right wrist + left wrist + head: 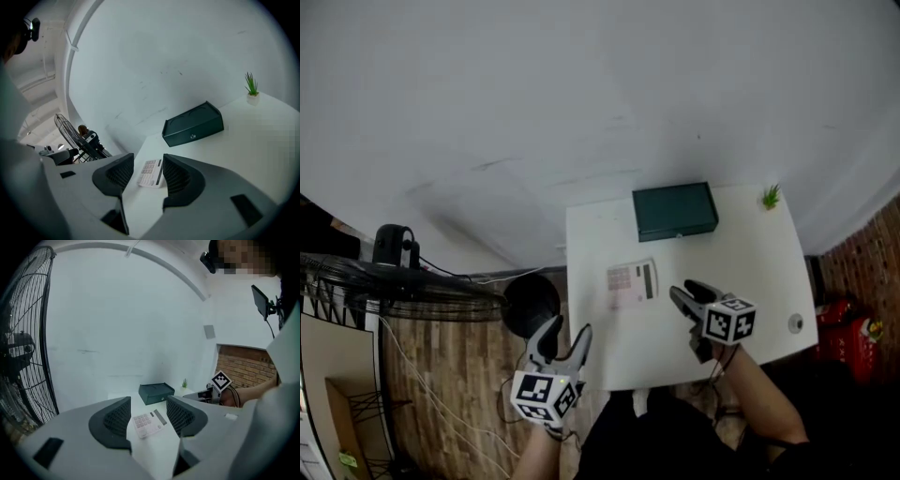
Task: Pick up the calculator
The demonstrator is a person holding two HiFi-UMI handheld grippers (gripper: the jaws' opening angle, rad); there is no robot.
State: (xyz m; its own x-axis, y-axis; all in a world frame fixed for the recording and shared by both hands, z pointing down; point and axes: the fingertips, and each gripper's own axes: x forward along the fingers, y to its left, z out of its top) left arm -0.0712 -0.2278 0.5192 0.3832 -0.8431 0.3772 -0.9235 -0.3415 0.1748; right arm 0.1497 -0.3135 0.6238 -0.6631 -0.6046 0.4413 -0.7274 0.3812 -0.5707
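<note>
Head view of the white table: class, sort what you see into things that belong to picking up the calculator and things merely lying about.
Belongs to the job:
- calculator
- left tongs and right tongs, both open, neither touching it

Just lying about:
- dark green box
- small plant
- fan beside the table

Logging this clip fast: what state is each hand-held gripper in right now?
Left hand-held gripper: open, empty.
Right hand-held gripper: open, empty; the calculator lies untouched on the table.
</note>
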